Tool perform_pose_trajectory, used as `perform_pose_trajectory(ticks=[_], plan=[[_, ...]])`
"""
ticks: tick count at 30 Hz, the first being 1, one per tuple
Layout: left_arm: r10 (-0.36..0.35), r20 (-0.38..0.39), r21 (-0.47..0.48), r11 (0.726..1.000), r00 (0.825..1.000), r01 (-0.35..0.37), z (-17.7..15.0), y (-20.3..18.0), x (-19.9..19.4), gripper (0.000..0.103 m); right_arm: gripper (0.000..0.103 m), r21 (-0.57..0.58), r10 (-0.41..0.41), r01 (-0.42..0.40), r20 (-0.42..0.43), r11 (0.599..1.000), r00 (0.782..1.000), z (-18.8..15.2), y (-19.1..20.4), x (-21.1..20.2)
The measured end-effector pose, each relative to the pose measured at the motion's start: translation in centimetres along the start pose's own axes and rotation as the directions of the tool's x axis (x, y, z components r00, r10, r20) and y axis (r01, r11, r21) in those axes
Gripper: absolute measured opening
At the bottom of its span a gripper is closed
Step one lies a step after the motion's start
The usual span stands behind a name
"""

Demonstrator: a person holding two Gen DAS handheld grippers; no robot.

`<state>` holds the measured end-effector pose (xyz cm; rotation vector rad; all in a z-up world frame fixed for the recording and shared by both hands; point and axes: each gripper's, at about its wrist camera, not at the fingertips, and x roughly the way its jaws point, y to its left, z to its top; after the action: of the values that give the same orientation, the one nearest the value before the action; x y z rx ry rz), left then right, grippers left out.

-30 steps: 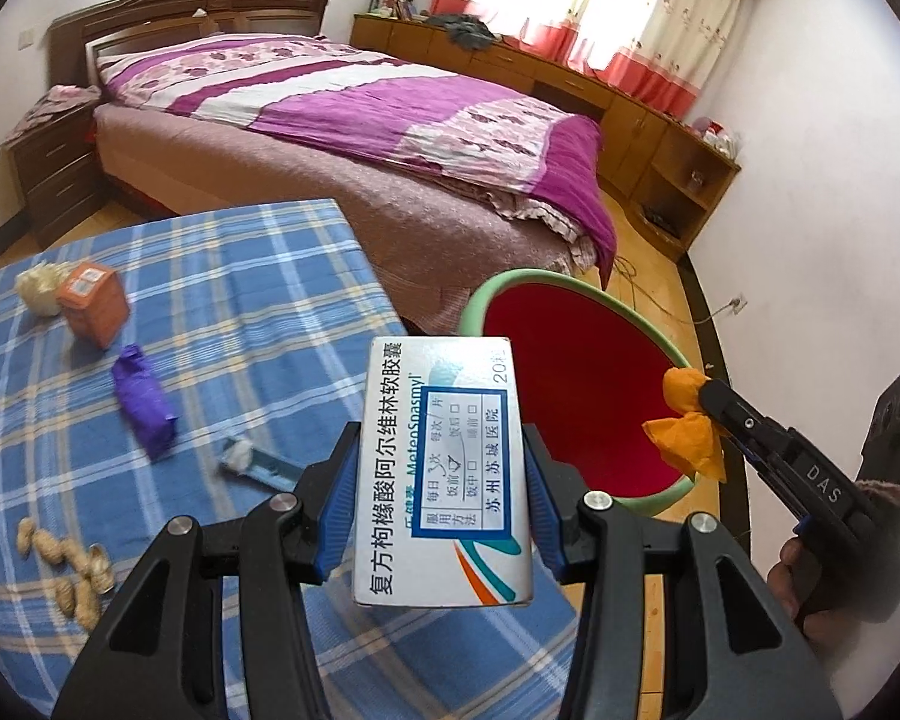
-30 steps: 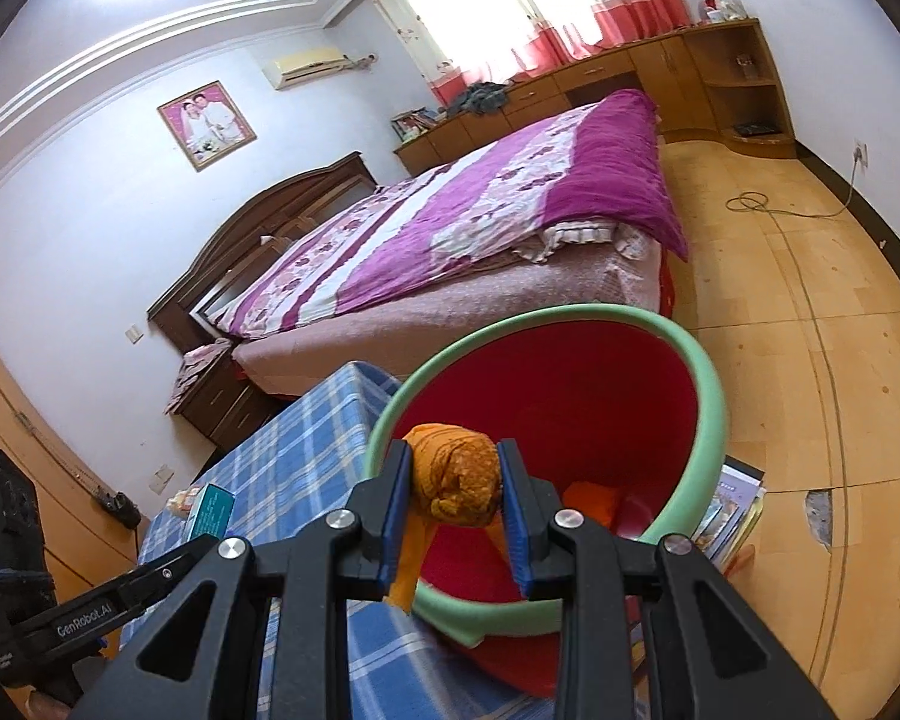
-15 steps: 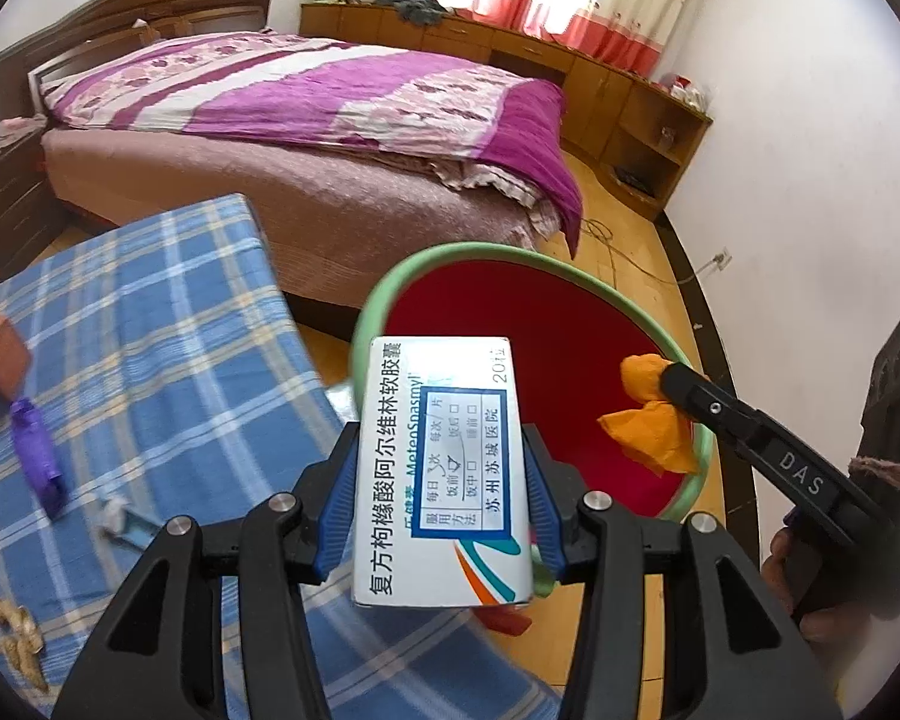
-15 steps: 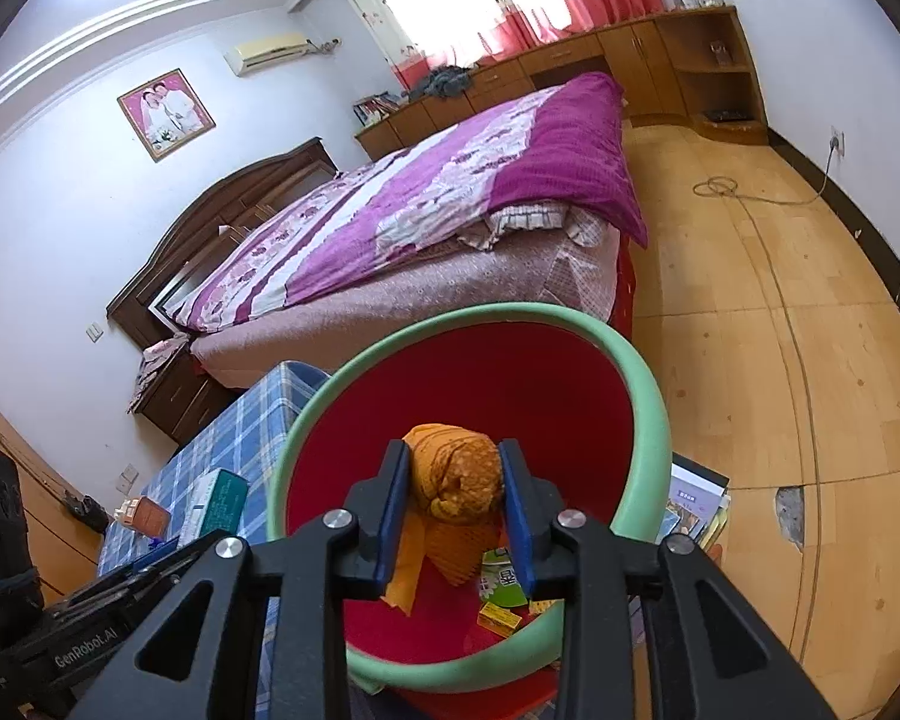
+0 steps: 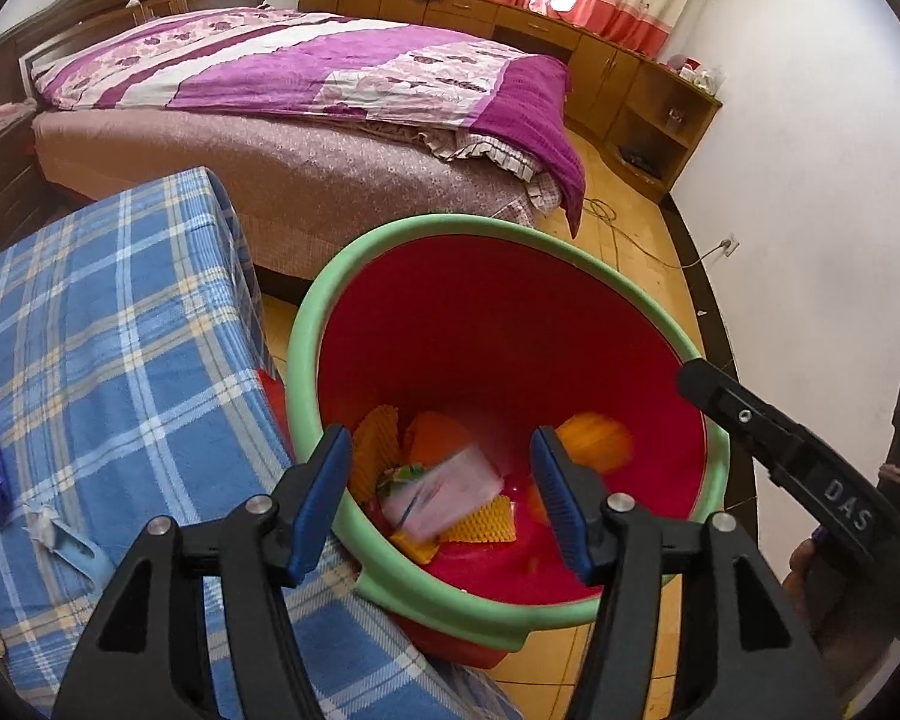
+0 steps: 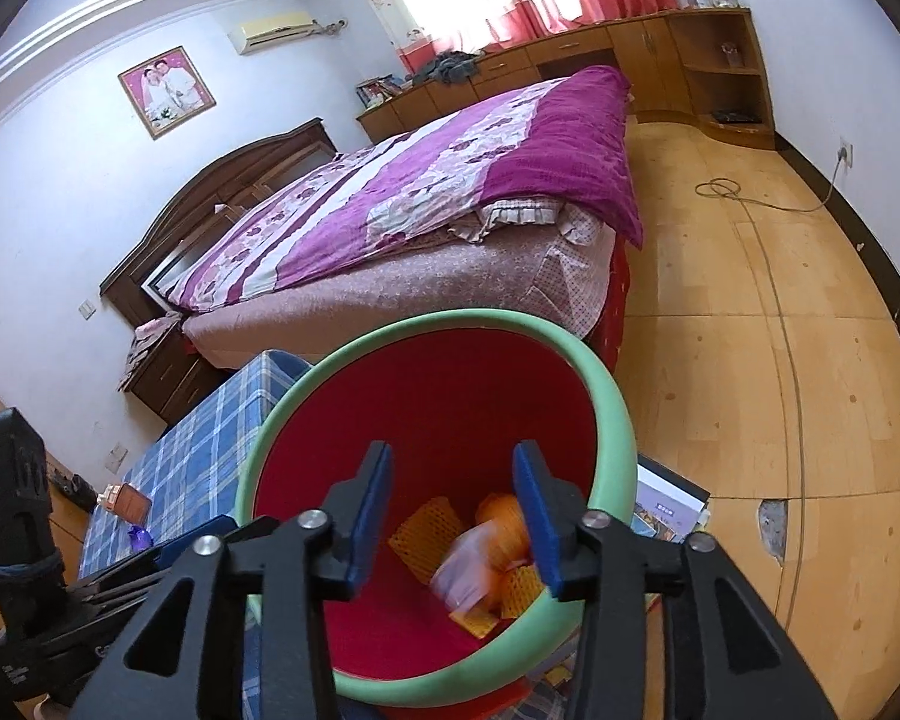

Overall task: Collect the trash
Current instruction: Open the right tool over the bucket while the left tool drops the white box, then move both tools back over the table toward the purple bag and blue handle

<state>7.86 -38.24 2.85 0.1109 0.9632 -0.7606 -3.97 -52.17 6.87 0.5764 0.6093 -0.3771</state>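
Trash lies inside the red bin [image 5: 492, 324]: a blurred white box [image 5: 444, 495] among orange pieces. Left hand-held gripper [image 5: 441, 495] and right hand-held gripper [image 6: 453, 516] hang above it, jaws opening, nothing between them.

A: Anything blocking the red bin [image 5: 498, 330]?
B: Its mouth is open; trash lies only at the bottom. The plaid-covered table [image 5: 120, 324] crowds its left rim; bare floor [image 6: 780, 372] lies right.

Left tool [image 5: 441, 498] and right tool [image 6: 453, 519], jaws opening, empty.
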Motion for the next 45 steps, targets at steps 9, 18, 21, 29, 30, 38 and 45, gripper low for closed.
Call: perform_pose_trajectory(ticks=[9,18,21,29,30,38,45], plan=[[0.026,0.009,-0.010,1.000,1.000,-0.026,-0.4,1.1,-1.0,0.062,0.055,0.000,-0.002,0.002,0.004,1.000,1.000,-0.6,0.7,-0.8],[0.062,0.028,-0.046,0.997,0.998,-0.061,-1.4,3.8,-3.7,0.062,0.060,0.026,-0.007,0.007,0.012,1.000,1.000,-2.3,2.1,-2.2],[0.080,0.044,-0.061,0.995,0.996,-0.077,-1.8,4.7,-5.0,0.062,0.063,0.026,-0.015,0.015,0.014,1.000,1.000,-2.7,2.6,-2.6],[0.124,0.068,-0.114,0.987,0.990,-0.115,-3.2,7.7,-8.0,0.062,0.069,0.010,-0.007,0.007,0.012,1.000,1.000,-4.2,5.0,-3.4],[0.127,0.072,-0.122,0.986,0.989,-0.117,-3.5,8.1,-8.3,0.062,0.070,0.004,-0.005,0.005,0.013,1.000,1.000,-4.3,5.5,-3.5],[0.166,0.097,-0.189,0.971,0.981,-0.145,-4.9,11.7,-11.0,0.062,0.073,-0.016,0.004,-0.004,0.010,1.000,1.000,-5.3,8.1,-3.7],[0.212,0.103,-0.236,0.954,0.972,-0.183,-5.8,14.6,-12.2,0.062,0.077,-0.027,0.014,-0.014,-0.001,1.000,1.000,-6.0,10.3,-3.2]])
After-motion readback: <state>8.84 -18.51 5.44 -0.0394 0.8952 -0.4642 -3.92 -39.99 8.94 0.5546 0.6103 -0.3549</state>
